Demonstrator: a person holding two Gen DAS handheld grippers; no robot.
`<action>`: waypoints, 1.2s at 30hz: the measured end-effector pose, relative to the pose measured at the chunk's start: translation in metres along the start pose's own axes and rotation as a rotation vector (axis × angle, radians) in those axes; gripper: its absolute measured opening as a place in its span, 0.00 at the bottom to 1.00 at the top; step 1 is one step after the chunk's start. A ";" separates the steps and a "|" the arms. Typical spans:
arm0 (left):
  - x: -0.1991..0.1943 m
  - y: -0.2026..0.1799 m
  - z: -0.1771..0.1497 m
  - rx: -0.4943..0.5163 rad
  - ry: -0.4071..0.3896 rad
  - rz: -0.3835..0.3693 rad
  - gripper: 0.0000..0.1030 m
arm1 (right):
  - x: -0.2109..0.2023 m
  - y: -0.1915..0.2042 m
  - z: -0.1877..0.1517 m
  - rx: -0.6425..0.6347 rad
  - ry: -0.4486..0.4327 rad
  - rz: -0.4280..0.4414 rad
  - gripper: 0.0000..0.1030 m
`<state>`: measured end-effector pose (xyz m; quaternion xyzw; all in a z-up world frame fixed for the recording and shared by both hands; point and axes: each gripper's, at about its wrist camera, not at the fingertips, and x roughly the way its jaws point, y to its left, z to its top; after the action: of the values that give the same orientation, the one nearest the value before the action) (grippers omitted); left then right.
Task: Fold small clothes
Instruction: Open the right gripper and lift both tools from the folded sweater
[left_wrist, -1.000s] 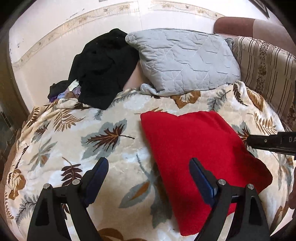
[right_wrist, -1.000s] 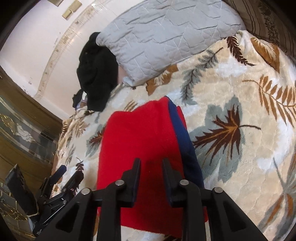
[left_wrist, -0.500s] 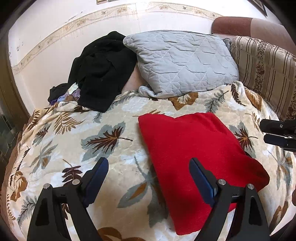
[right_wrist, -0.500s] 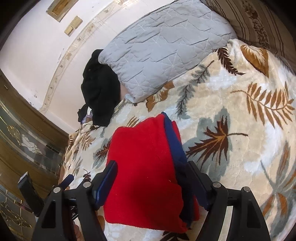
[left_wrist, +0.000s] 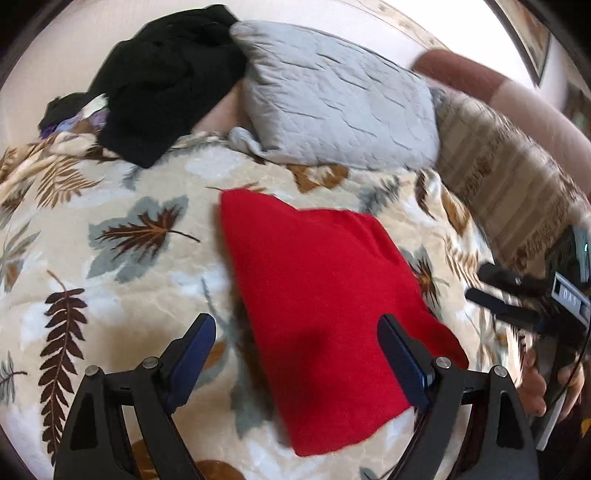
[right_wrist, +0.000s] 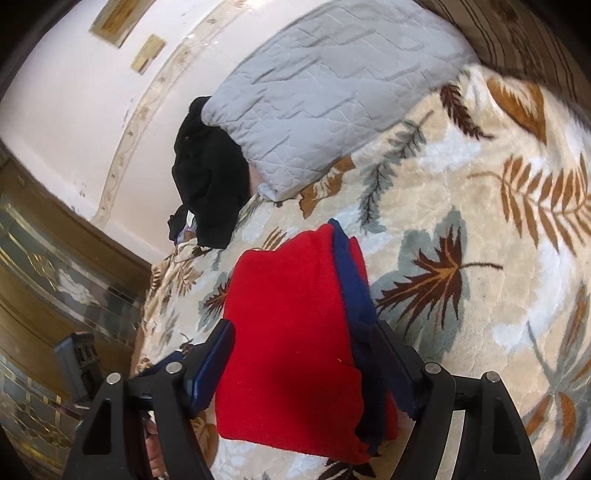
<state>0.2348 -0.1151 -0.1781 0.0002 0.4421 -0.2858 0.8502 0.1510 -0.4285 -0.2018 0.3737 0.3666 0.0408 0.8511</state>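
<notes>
A folded red garment (left_wrist: 317, 295) lies flat on the leaf-print blanket (left_wrist: 140, 236). It also shows in the right wrist view (right_wrist: 295, 354), where a navy blue layer (right_wrist: 351, 269) runs along its right edge. My left gripper (left_wrist: 295, 354) is open and empty, hovering over the garment's near left edge. My right gripper (right_wrist: 306, 365) is open and empty, its jaws spread on either side of the garment's near end. The right gripper also shows at the right edge of the left wrist view (left_wrist: 509, 295).
A grey quilted pillow (left_wrist: 332, 96) and a heap of black clothing (left_wrist: 162, 77) lie at the head of the bed against the wall. A striped cushion (left_wrist: 517, 184) stands at the right. A wooden cabinet with glass (right_wrist: 44, 280) stands past the bed's left edge.
My right gripper was shut on the garment a second ago, then opened and let it go. Both grippers have drawn back slightly and tilted. The garment lies still.
</notes>
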 end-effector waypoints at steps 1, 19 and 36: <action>-0.001 0.003 0.001 -0.005 -0.015 0.039 0.87 | -0.001 -0.004 0.002 0.012 -0.003 0.003 0.77; -0.009 0.000 0.002 0.103 -0.125 0.374 0.87 | 0.016 0.035 -0.013 -0.151 -0.002 0.017 0.56; 0.007 0.005 0.001 0.119 -0.107 0.399 0.87 | 0.054 0.029 -0.011 -0.113 0.047 0.027 0.56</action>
<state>0.2417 -0.1143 -0.1840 0.1230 0.3696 -0.1369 0.9108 0.1890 -0.3822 -0.2193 0.3286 0.3785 0.0815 0.8615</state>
